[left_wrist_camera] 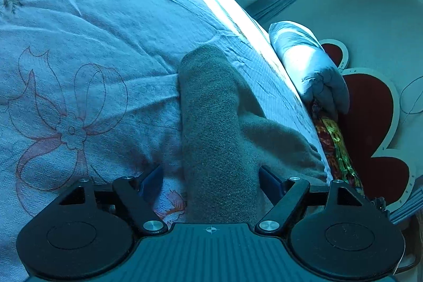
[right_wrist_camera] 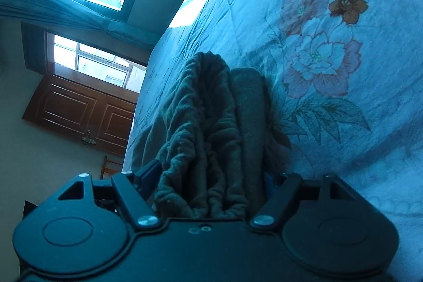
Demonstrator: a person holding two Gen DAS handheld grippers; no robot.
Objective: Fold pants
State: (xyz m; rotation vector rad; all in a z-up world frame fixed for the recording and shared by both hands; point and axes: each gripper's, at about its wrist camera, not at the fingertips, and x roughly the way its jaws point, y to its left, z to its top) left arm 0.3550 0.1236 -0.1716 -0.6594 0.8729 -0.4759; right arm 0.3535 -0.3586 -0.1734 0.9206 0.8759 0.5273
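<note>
The pants point(left_wrist_camera: 211, 123) are a soft, fuzzy grey-brown fabric, lying on a bed point(left_wrist_camera: 92, 44) covered with a pale sheet printed with outlined flowers. In the left wrist view 1 long, smooth band of the fabric runs from the near edge away toward the far side of the bed, with a second fold spreading off to the right near the bed's edge. It passes straight between the fingers of the left gripper point(left_wrist_camera: 211, 176), whose jaws stand fairly wide; the right finger point(left_wrist_camera: 269, 180) lies against the cloth, while a gap of sheet shows beside the left one, so the cloth is not pinched.

In the right wrist view the pants point(right_wrist_camera: 206, 128) look bunched and wrinkled, a gathered, elastic-looking part on the left and a smoother strip on the right. This bundle fills the space between the jaws of the right gripper point(right_wrist_camera: 211, 177), partly open, both fingers touching fabric; whether they squeeze it I cannot tell.

A pillow point(left_wrist_camera: 306, 65) sits beyond the bed's right edge.
</note>
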